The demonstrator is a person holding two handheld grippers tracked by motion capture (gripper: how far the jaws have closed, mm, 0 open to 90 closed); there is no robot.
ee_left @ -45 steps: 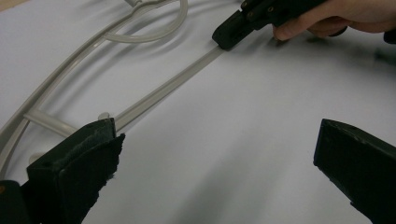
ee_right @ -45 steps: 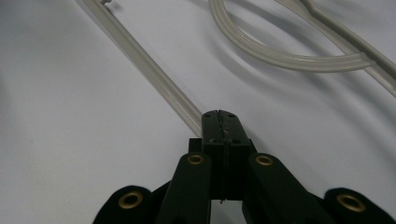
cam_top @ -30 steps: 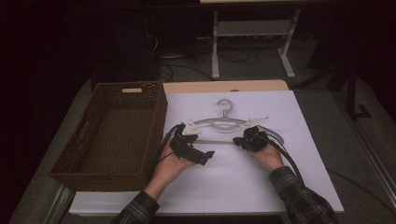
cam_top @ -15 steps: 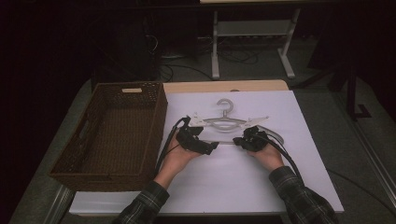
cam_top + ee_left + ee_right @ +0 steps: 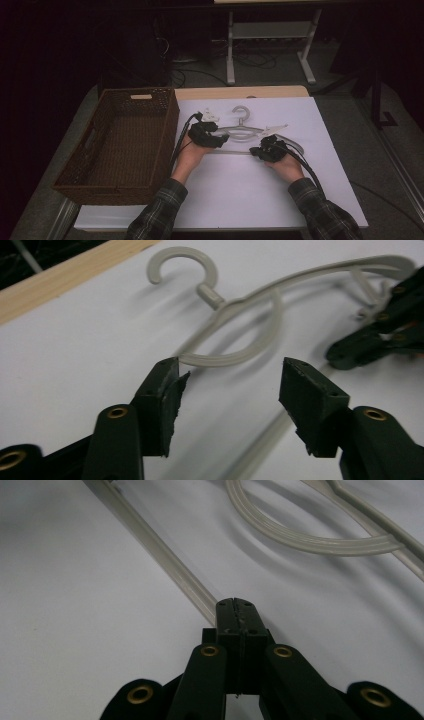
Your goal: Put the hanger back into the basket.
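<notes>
Moved up and rightward since half a second ago: left gripper (image 5: 220, 141), now over the left arm of the hanger (image 5: 243, 134) instead of just short of it, fingers (image 5: 159, 390) spread wide and grasping nothing, one pad beside the curved inner loop. Further left, untouched and unchanged, wicker basket (image 5: 125, 140) at the table's left side. Lying flat on the white table sheet (image 5: 240, 190), near its far edge, pale plastic hanger with hook (image 5: 182, 262) pointing away. Judged light, thin and stiff, a little springy, smooth enough to slip on the sheet; best taken by the straight bottom bar (image 5: 160, 555) or the arms, not the hook. Unmoved on the right: right gripper (image 5: 261, 150), fingers clenched on the right end of that bottom bar, pinning it low against the sheet.
</notes>
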